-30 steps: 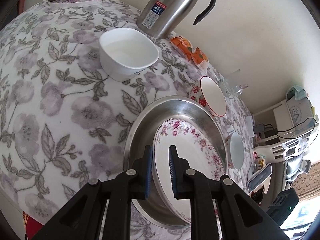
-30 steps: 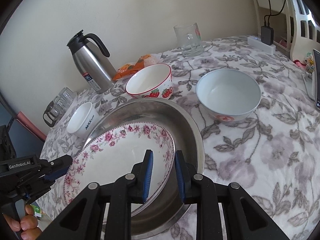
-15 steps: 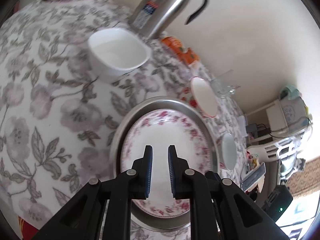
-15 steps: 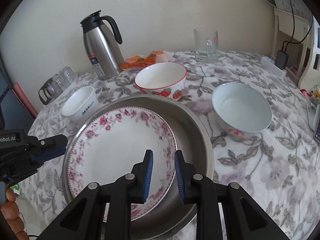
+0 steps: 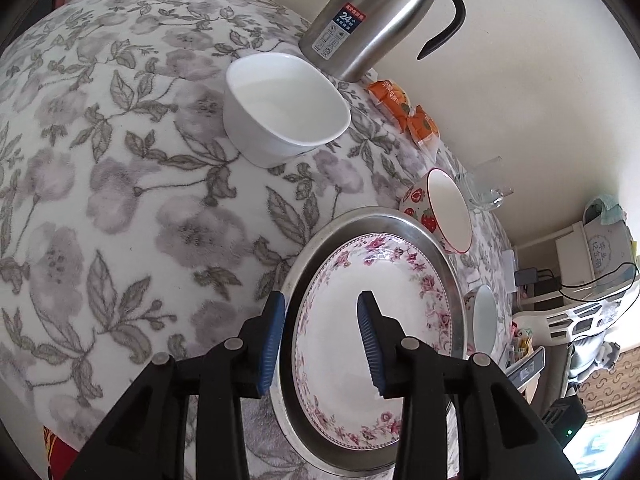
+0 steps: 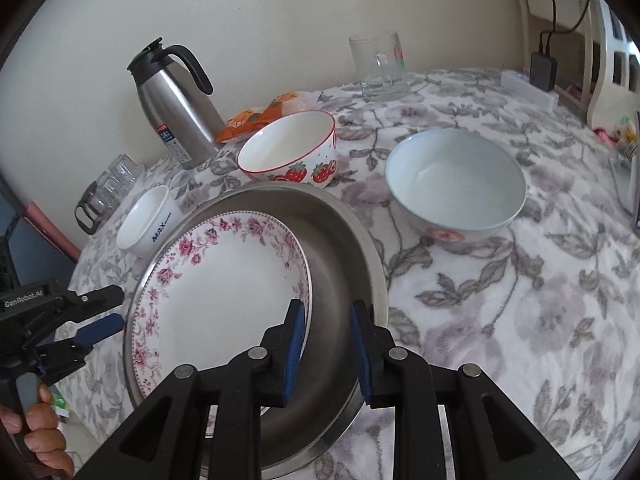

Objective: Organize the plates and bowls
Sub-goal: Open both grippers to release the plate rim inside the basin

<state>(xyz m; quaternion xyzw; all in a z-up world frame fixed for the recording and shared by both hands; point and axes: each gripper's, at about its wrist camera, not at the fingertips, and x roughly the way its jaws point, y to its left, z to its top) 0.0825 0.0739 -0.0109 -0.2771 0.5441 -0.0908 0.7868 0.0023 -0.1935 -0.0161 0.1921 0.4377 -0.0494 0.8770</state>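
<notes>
The floral plate is seen lying in the steel basin on the tabletop, shifted toward the left tool. That tool's jaws have just been opening and stand released astride the plate's near rim. The right tool, slightly parted and gripping nothing, hangs over the opposite rim. Three bowls — strawberry, pale blue, white — stand empty outside the basin.

left gripper angled down, jaws just opening, nothing pressed between its pads, right gripper angled down, jaws slightly apart, hand gripping the left handle
</notes>
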